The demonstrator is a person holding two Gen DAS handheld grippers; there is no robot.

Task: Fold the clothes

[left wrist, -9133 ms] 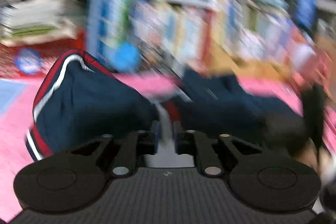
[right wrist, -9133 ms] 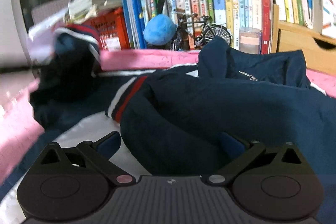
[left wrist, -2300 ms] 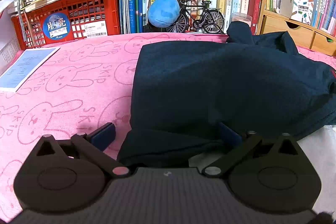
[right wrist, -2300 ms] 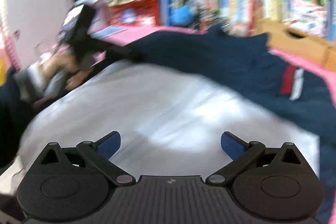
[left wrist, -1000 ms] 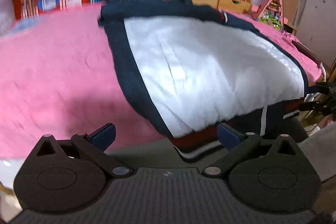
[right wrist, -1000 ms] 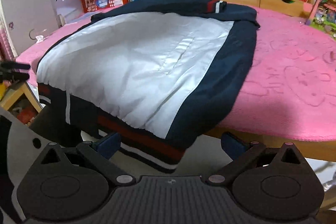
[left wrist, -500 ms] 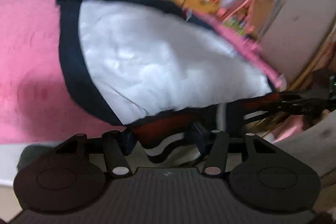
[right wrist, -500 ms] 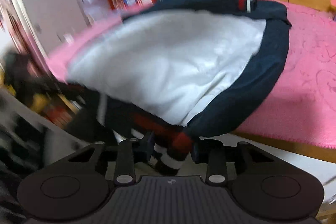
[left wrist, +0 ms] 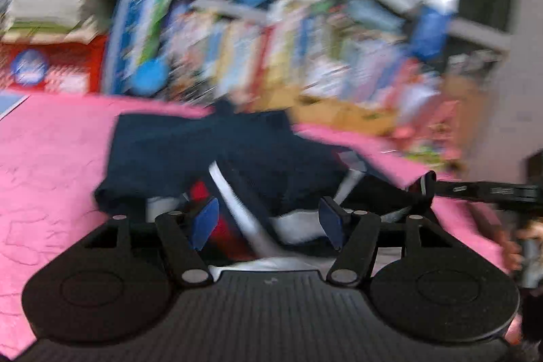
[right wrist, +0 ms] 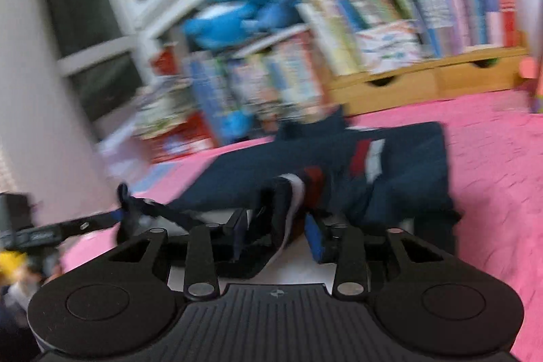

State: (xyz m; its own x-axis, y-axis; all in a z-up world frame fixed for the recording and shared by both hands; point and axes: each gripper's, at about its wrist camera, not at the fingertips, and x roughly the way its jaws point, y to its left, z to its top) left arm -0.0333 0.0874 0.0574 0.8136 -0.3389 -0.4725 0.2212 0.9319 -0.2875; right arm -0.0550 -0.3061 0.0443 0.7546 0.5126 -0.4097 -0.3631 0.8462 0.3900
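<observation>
Two tools work one navy jacket (left wrist: 210, 151) lying on the pink-covered counter (left wrist: 51, 158) near its back edge, below the bookshelf (left wrist: 271, 50). We see the left tool (left wrist: 268, 221) with jaws opening; the striped hem lies between its blue pads (left wrist: 203, 219), seemingly loose. Our right tool (right wrist: 276, 234) is opening too, narrower, hem bunched between its pads; contact is too blurred to judge.

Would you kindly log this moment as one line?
stage: folding hem over | left gripper: jaws opening around jacket hem | right gripper: same | surface: pink cloth
</observation>
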